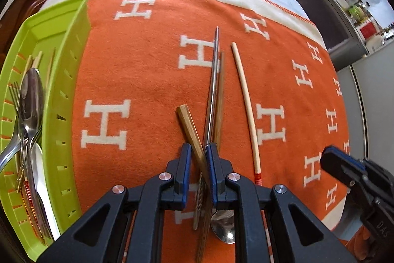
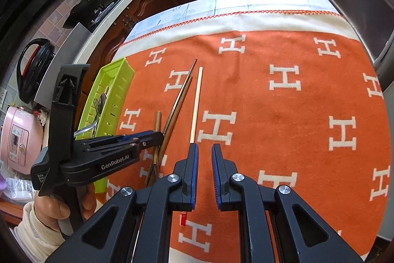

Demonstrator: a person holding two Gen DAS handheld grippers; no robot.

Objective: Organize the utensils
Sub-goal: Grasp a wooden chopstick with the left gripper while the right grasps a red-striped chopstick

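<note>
A small pile lies on the orange cloth [image 1: 138, 61]: a steel spoon [image 1: 213, 80], a dark brown chopstick [image 1: 220, 95] and a bamboo chopstick [image 1: 188, 122]. My left gripper [image 1: 198, 154] hovers right over this pile, pointing steeply down. Its jaws are shut to a narrow gap, and the bamboo stick shows through it from below. A pale chopstick [image 1: 246, 100] with a red-banded end lies to the right. In the right wrist view my right gripper [image 2: 205, 152] is also shut, with nothing in it. The pale chopstick [image 2: 195, 102] runs under its left finger [image 2: 192, 164].
A lime-green slotted tray [image 1: 66, 80] at the cloth's left edge holds spoons, forks and chopsticks. A person's hand [image 2: 49, 211] grips the left gripper [image 2: 157, 137]. A pink rice cooker [image 2: 17, 139] and kitchen counters lie beyond the table.
</note>
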